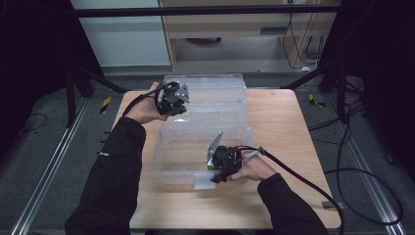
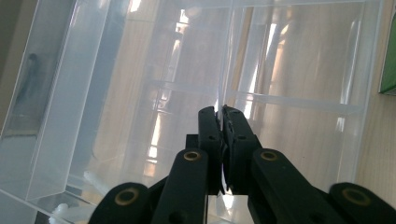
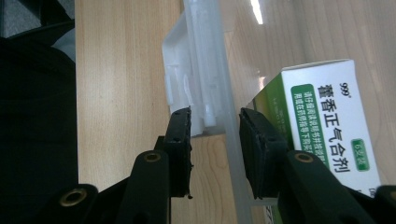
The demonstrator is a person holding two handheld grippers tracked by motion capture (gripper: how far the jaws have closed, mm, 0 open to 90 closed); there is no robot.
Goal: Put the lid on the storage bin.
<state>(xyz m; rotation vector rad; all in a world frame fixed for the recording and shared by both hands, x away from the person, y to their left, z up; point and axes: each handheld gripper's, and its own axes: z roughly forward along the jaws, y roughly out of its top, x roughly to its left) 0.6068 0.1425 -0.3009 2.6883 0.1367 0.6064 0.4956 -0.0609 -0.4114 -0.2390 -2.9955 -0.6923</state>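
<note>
two grips on the clear box [image 1: 205,147]: left gripper [image 2: 219,112] clenched on its lid [image 1: 210,93], right gripper [image 3: 215,135] straddling the near wall, pads apparently not pressing; next, probably swinging that lid.

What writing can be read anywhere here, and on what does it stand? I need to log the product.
"999": small mark at the top of the white and green box, in the right gripper view.
"藿香正气合剂": large white characters on the box's green panel.
"6支装": seemingly, in the small green oval lower down; blurred, not sure.
Fine line of small characters beside the large ones: too small to read.
Clear plastic bin: no writing visible.
</note>
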